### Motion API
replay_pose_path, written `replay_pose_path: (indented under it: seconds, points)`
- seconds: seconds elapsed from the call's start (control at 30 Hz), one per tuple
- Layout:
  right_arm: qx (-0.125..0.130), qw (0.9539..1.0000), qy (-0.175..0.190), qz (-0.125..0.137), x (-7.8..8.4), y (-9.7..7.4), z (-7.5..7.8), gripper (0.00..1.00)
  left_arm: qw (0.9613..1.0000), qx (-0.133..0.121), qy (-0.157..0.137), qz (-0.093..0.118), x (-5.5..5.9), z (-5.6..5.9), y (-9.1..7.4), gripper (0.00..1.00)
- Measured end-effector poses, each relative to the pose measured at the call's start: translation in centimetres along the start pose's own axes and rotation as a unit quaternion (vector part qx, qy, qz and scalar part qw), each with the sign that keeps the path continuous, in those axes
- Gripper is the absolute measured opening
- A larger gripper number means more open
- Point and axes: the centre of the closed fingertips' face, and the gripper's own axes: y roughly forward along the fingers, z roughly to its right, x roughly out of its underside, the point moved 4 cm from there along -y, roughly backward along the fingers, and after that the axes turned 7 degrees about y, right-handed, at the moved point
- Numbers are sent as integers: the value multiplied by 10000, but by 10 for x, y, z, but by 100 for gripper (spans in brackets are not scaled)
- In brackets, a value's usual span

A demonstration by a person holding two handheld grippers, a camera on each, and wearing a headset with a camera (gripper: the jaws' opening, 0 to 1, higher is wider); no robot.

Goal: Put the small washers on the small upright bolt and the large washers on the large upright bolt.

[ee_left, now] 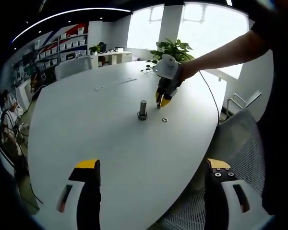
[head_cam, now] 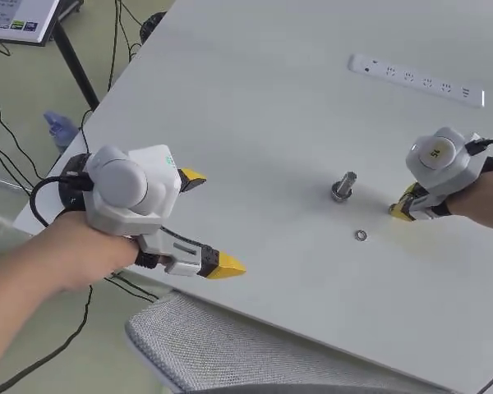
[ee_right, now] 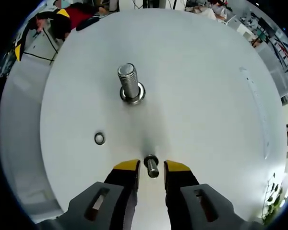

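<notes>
While left gripper gapes, right gripper fingers, apart, flank a stubby steel bolt.

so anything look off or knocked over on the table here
Nothing tipped or damaged: the large bolt and small bolt both stand upright. One small washer lies loose on the table, on neither bolt.
</notes>
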Motion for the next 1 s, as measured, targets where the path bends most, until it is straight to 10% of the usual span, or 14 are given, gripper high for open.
replay_pose_path:
  seconds: [1.0]
  points:
    - [48,9994,58,330,-10,-51,-10,29,9998,-40,159,115,-11,14,-11,89]
